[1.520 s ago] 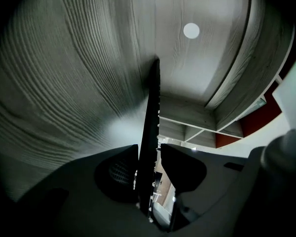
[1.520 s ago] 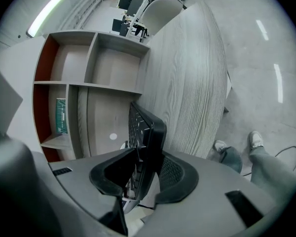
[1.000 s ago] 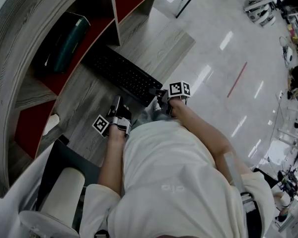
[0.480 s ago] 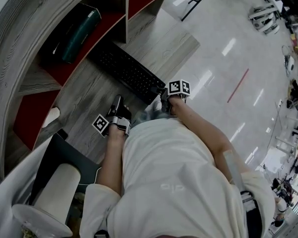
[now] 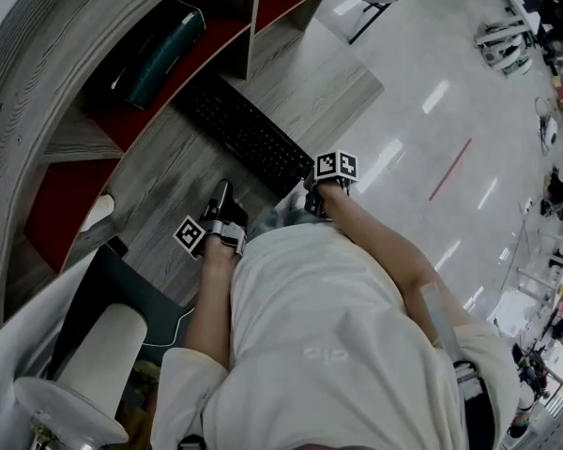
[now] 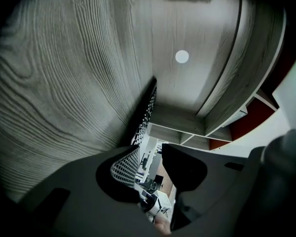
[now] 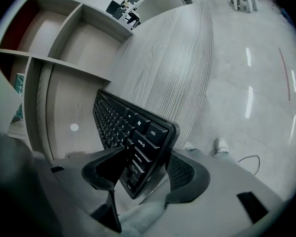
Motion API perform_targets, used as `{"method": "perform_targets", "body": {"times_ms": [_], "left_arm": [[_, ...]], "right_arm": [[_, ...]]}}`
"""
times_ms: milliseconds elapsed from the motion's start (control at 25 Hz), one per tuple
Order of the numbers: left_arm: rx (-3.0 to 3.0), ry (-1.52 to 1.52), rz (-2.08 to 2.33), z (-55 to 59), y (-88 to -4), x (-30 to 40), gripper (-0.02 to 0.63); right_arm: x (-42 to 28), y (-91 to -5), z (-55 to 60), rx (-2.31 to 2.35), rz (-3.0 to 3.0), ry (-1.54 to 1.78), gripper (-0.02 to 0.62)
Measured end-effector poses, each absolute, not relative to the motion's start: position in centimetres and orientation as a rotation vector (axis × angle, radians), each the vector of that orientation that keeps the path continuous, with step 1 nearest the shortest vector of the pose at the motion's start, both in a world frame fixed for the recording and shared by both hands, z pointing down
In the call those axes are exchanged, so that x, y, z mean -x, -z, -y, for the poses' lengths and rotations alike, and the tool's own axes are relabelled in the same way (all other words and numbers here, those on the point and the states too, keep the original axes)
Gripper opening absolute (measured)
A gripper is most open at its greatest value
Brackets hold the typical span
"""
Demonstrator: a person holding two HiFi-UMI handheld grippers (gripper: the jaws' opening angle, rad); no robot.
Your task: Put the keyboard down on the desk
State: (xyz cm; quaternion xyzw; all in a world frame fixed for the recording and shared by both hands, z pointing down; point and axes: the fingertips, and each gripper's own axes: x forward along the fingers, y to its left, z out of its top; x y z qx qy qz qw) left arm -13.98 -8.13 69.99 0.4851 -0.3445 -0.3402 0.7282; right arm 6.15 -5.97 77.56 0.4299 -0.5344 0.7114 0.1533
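Right gripper (image 7: 143, 169) clenched on the near end of the keyboard (image 7: 122, 125) — the set-down looks not yet finished.

The keyboard (image 5: 246, 136) lies slantwise over the right part of the desk (image 5: 164, 190). Its far end points to the back edge under the shelves (image 5: 70, 143). Its near end sits at the front edge, pinched top and bottom, and seems tilted up off the wood. To do this well, I would lower that end flat, keep it inside the front edge so nothing overhangs, and only then part the jaws and draw straight back. The left gripper (image 6: 150, 167) hangs over the desk near the front edge, left of the keyboard, jaws apart and empty — free to steady the long side if the keyboard slides.
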Motion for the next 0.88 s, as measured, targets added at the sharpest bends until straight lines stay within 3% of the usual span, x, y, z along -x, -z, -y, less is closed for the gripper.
{"method": "perform_targets", "body": {"times_ms": [880], "left_arm": [[-1.148, 0.759, 0.791, 8.0, -67.8, 14.0, 0.153]], "right_arm": [[-8.0, -75.0, 5.9, -1.237, 1.587, -1.886, 0.305]]}}
